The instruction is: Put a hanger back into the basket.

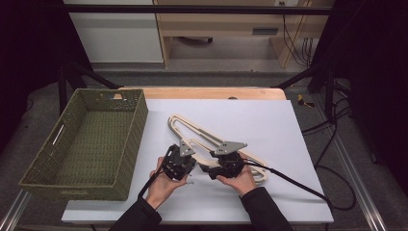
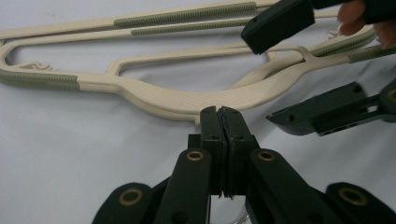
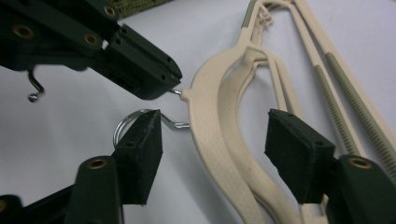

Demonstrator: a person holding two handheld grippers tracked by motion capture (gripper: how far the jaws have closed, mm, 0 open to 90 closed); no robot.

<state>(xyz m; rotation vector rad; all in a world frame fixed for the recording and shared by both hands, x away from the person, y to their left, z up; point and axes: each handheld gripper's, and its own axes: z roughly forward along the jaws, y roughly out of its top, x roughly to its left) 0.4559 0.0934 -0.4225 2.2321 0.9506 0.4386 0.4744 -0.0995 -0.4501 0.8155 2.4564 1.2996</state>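
Two cream plastic hangers [image 1: 211,139] lie stacked on the white worktop [image 1: 269,125], just right of the green woven basket [image 1: 91,139]. The left hand-held gripper [image 2: 222,112] has its jaws closed tight on the thin metal hook [image 3: 176,92] of one hanger, right at the hanger's neck. The right hand-held gripper [image 3: 212,140] has its jaws apart. They stand on both sides of the curved necks of the hangers and do not press on them. One jaw sits beside the second wire hook [image 3: 135,115]. The two grippers are very near each other.
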